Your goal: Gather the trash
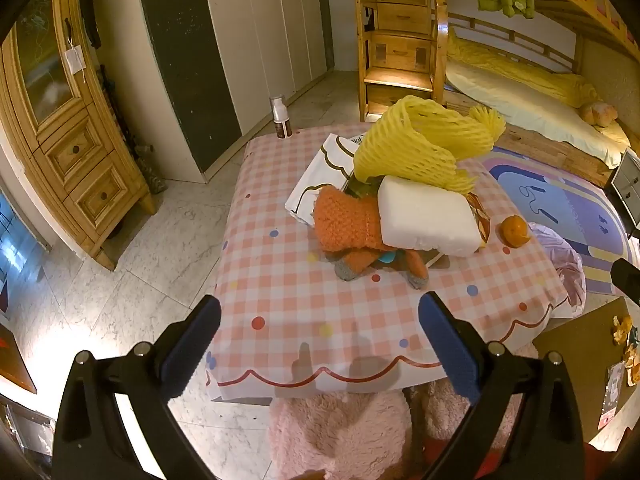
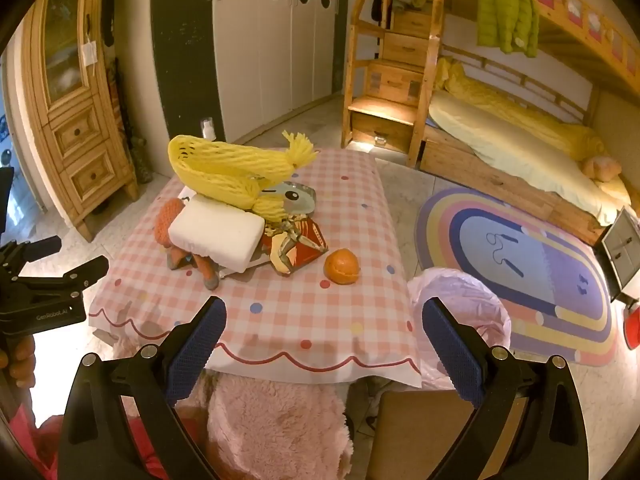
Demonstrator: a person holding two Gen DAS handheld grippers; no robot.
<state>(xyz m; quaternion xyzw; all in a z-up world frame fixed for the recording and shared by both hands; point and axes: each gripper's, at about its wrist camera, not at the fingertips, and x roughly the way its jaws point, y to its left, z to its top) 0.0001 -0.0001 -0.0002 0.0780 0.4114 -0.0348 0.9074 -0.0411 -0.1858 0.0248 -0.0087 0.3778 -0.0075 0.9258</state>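
The right wrist view shows the worktop (image 2: 280,300) under a pink checked cloth, its near edge partly hidden by the right hand-held gripper (image 2: 324,344), whose jaws stand wide apart with nothing between them; past the worktop's right corner sits a bin lined with a pale pink bag (image 2: 468,300), its lower part cut off by the right finger, and in the left wrist view only a sliver of that bag (image 1: 568,264) shows beyond the worktop's (image 1: 320,312) right edge; the trash lies heaped toward the far middle of the worktop; a yellow foam net (image 2: 224,172) tops the heap, resting on a white foam block (image 2: 216,236); under the block an orange knitted piece (image 2: 168,220) is mostly hidden here, while the left wrist view shows the knitted piece (image 1: 348,224) plainly, touching the foam block (image 1: 428,216) beneath the yellow net (image 1: 412,144); a red snack wrapper (image 2: 300,248) is clear only from the right; a white paper bag (image 1: 320,176) at the back shows only from the left; an orange peel (image 2: 342,266) lies apart from the heap, to its right, and near the bin side (image 1: 514,231); a small bottle (image 1: 282,120) stands at the far left corner, only its cap showing from the right; the left hand-held gripper (image 1: 320,340) is likewise spread fully and empty, and appears from the side at the left edge (image 2: 64,276) of the right wrist view, held by a hand (image 2: 20,360) that is cut off.
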